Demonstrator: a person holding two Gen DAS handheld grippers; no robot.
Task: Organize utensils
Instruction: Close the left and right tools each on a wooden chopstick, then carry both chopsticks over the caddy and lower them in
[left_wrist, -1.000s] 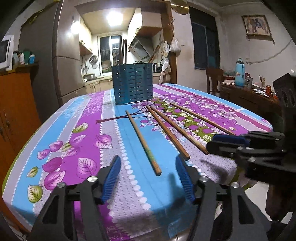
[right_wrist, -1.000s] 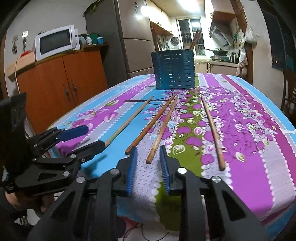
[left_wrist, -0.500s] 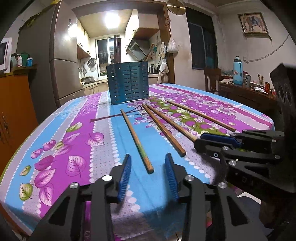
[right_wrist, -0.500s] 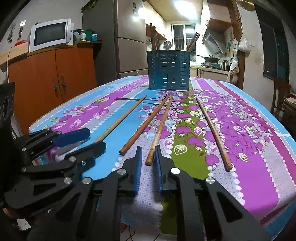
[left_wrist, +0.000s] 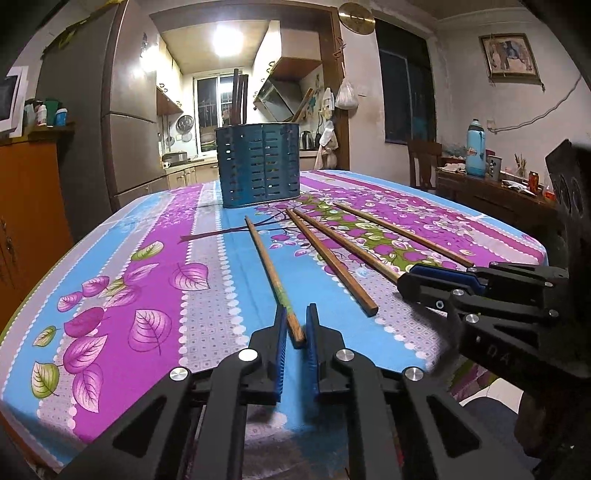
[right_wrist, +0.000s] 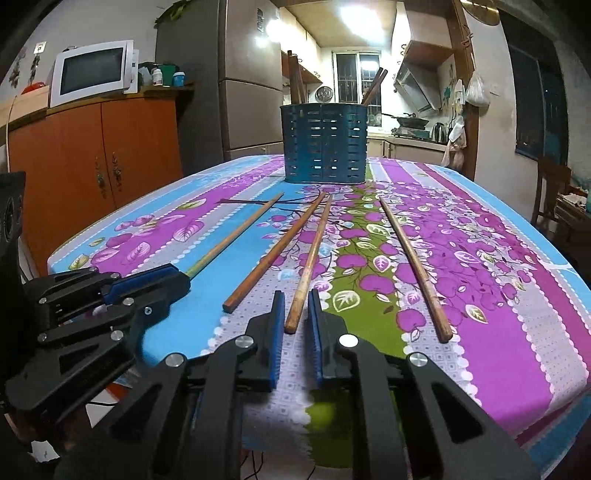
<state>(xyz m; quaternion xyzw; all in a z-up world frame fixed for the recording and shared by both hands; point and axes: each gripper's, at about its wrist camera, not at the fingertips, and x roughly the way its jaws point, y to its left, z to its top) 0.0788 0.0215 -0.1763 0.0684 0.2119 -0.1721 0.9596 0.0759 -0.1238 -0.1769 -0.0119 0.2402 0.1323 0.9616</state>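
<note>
Four wooden chopsticks lie fanned on a flowered tablecloth (left_wrist: 122, 280), their far tips pointing toward a blue slotted holder (left_wrist: 258, 170) that already has several sticks standing in it. The leftmost chopstick (left_wrist: 271, 273) has its near end between the blue pads of the left gripper (left_wrist: 295, 330), whose jaws are drawn in close on either side of it, though a sliver of gap shows and a firm pinch cannot be confirmed. The third chopstick (right_wrist: 308, 266) sits the same way inside the right gripper (right_wrist: 297, 314), jaws narrowed about its blunt end but apparently not yet touching. The second chopstick (right_wrist: 271, 254) and the fourth chopstick (right_wrist: 413, 258) lie free on the cloth.

Each stick looks light, rigid and smooth, likely to roll or pivot if nipped at the very tip; a hold slightly further up the thick end should steady it for lifting and dropping upright into the holder. A fridge (right_wrist: 243, 74), a microwave (right_wrist: 92, 72) and an orange cupboard (right_wrist: 92, 166) stand behind the table.
</note>
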